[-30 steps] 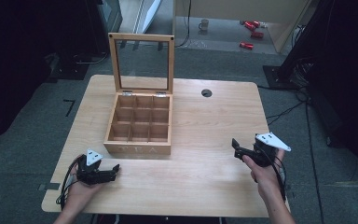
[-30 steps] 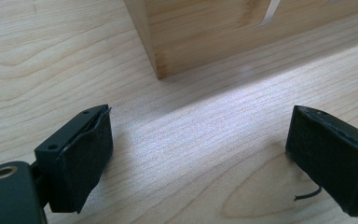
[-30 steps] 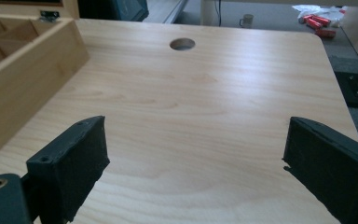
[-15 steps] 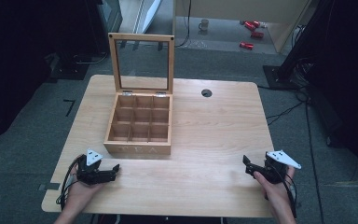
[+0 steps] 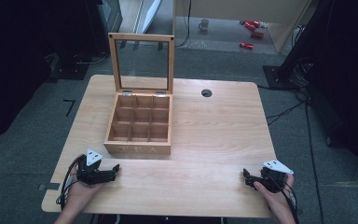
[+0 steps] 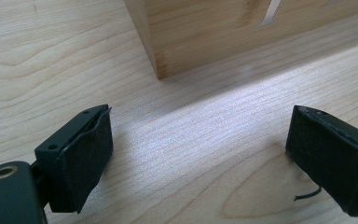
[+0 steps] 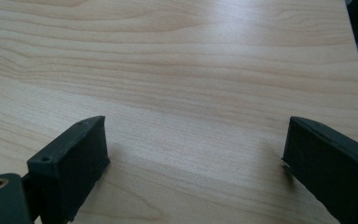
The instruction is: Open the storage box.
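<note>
Light wood table (image 5: 223,140) with a round cable hole (image 5: 206,93), standing on grey carpet (image 5: 37,126). Dark equipment flanks both sides. Beyond the far edge, a mug (image 5: 204,24) and red items (image 5: 251,28) lie on the floor beside pale wooden furniture (image 5: 242,9).

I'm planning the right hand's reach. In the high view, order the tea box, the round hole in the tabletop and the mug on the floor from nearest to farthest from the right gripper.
From the right gripper, at the table's near right corner:
1. Tea box, left of it, mid-table.
2. Round hole, near the far edge.
3. Mug, on the floor beyond the table.
</note>
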